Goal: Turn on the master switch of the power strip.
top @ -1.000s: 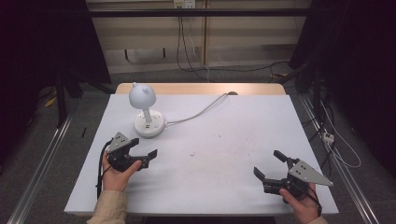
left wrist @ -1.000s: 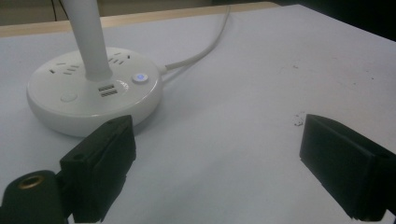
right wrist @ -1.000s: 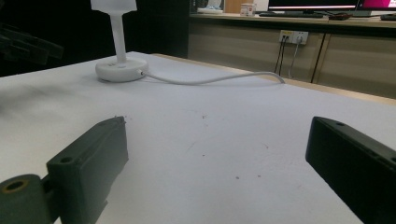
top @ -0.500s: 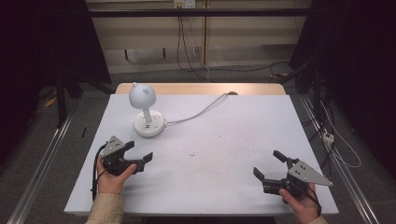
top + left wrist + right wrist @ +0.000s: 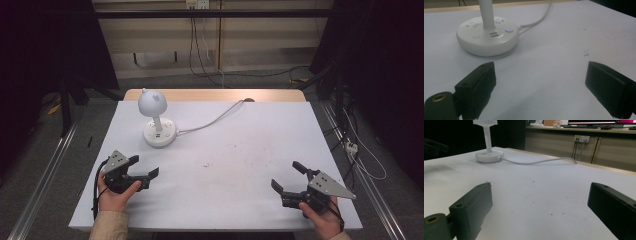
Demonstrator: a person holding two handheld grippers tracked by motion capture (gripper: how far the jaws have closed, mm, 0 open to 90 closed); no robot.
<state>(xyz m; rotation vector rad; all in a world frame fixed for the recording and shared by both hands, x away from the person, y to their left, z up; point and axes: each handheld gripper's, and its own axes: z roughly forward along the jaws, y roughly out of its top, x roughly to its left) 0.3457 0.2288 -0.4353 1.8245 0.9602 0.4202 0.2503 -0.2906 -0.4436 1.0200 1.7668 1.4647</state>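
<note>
Ahead of each tool, the white counter [image 5: 260, 150] ends in a pale wooden edge [image 5: 215, 94]. Beyond it stands a beige wall panel [image 5: 260, 40] with a socket [image 5: 197, 4] and hanging cables [image 5: 200, 45]. Dark drapes, perhaps curtains [image 5: 380, 60], flank both sides above grey floor [image 5: 30, 150].

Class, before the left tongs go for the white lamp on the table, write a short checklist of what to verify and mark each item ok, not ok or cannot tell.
1. Left tongs open: ok, jaws wide apart.
2. Right tongs open and out of the way: ok, at the near right of the table.
3. Lamp upright on its round base: ok.
4. Table bare between left tongs and lamp base: ok.
5. Cable runs away to the far edge, not across the approach: ok.
6. Lamp switched on: cannot tell.
</note>
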